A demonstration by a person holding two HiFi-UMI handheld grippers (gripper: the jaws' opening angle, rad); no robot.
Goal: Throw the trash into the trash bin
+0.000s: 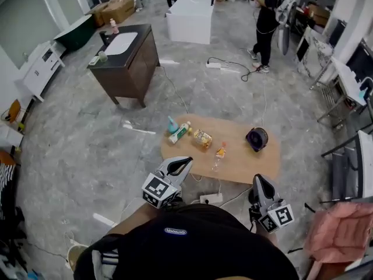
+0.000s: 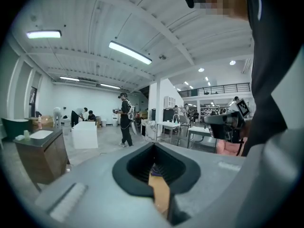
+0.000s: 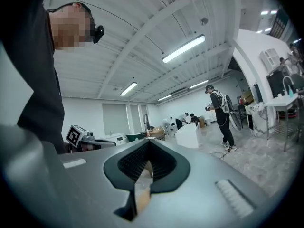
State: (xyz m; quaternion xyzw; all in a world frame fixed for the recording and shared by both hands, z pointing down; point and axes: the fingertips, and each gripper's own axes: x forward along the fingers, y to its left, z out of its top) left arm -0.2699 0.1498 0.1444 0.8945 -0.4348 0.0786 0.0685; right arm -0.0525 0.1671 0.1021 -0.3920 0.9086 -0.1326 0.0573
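A low wooden table [image 1: 245, 163] stands in front of me in the head view. On it lie a blue bottle [image 1: 172, 125], a green-and-white bottle [image 1: 180, 132], a snack packet [image 1: 202, 138] and an orange wrapper [image 1: 220, 151]. A small dark trash bin [image 1: 257, 139] with a purple inside sits at the table's right end. My left gripper [image 1: 187, 161] hovers at the table's near left edge, its jaws together and empty. My right gripper [image 1: 257, 178] is off the near right edge, shut, with nothing in it. Each gripper view shows only closed jaws, the left gripper [image 2: 153, 146] and the right gripper [image 3: 148, 141].
A dark wooden washstand [image 1: 125, 60] and a white block [image 1: 191, 17] stand farther back. A person [image 1: 265, 25] stands at the back right. A power strip [image 1: 211, 199] and cables lie on the floor by the table. Metal chairs and pink cloth [image 1: 338, 226] are at right.
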